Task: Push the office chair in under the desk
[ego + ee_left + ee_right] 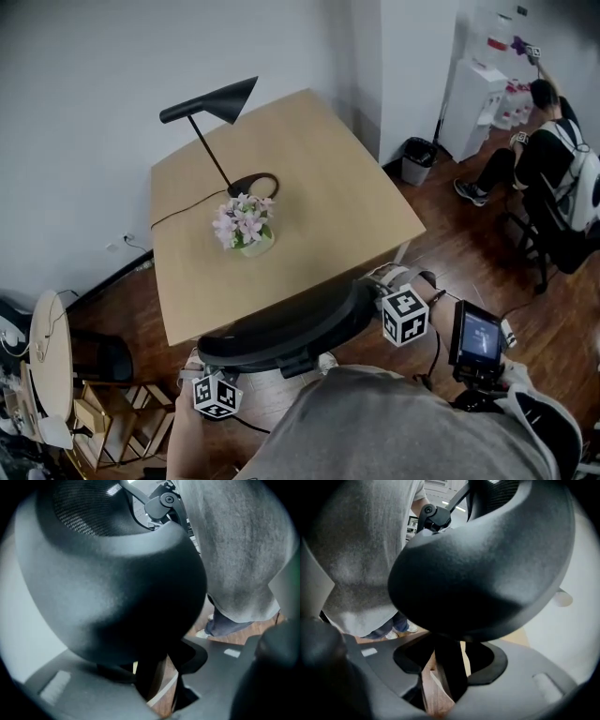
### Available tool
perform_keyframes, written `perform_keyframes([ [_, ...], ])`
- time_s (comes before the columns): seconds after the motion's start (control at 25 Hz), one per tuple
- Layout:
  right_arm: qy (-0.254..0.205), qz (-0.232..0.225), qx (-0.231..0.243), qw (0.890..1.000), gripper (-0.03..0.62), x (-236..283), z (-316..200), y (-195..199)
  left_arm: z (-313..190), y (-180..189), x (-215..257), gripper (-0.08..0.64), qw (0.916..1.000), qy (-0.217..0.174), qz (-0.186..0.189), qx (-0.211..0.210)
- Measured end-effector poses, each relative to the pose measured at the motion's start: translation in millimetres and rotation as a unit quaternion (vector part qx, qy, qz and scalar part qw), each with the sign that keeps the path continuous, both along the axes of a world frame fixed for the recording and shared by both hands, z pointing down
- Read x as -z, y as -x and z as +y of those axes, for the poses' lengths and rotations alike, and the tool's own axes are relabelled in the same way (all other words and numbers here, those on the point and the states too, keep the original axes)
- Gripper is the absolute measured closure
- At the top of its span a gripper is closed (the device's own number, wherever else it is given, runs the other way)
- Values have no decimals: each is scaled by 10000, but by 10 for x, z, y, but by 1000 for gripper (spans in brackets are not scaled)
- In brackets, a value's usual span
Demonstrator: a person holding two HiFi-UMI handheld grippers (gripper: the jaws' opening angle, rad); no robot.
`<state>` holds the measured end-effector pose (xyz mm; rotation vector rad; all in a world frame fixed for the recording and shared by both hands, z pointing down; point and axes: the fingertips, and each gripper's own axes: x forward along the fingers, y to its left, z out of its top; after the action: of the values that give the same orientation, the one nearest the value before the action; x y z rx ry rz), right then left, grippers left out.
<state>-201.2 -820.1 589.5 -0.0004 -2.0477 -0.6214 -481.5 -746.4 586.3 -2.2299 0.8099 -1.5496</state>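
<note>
The office chair (pixel 291 328) stood at the 6 o'clock edge of the pale wooden counter (pixel 319 159). Its curved, matt black back rim lay just beside that edge, and its seat was out of sight. The left tongs (pixel 211 380) sat at the rim's 8 o'clock end and the right tongs (pixel 389 295) at its 2 o'clock end. In each tongs' own view the smooth, rounded rim bulged close over the grey jaws, left (pixel 159 686) and right (pixel 450 677). Both pairs stood apart, not clamped on it. A black lamp (pixel 220 108) with a cone shade and a round pot of pink flowers (pixel 244 225) stood on the counter, above a dark plank floor (pixel 469 253).
</note>
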Motion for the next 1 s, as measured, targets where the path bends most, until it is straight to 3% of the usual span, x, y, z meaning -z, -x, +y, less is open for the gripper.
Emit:
perform_keyframes([
  [0.12,-178,-321,-191,9991,330,99,16,-47,32,97,146,347,9965,-699,57,455],
  [0.24,-408,-776,-478,9950,321,273,46,-157,177,279,385,343,9806,-1405,415,1300],
  [0.36,-669,-1359,-837,9849,321,509,146,-314,462,432,642,402,9432,-1977,1150,2411],
  [0.48,-740,-1982,-1219,9697,334,737,279,-437,736,302,839,462,9018,-2227,2077,3067],
  [0.56,-644,-2358,-1405,9594,359,814,385,-442,871,79,951,487,8873,-2253,2533,3126],
  [0.76,-379,-2954,-1609,9410,430,941,761,-358,1034,-473,1157,545,8750,-2119,3224,2924],
  [1.0,-15,-3455,-1786,9213,523,1106,1228,-259,1199,-793,1274,558,8403,-1803,4228,2874],
])
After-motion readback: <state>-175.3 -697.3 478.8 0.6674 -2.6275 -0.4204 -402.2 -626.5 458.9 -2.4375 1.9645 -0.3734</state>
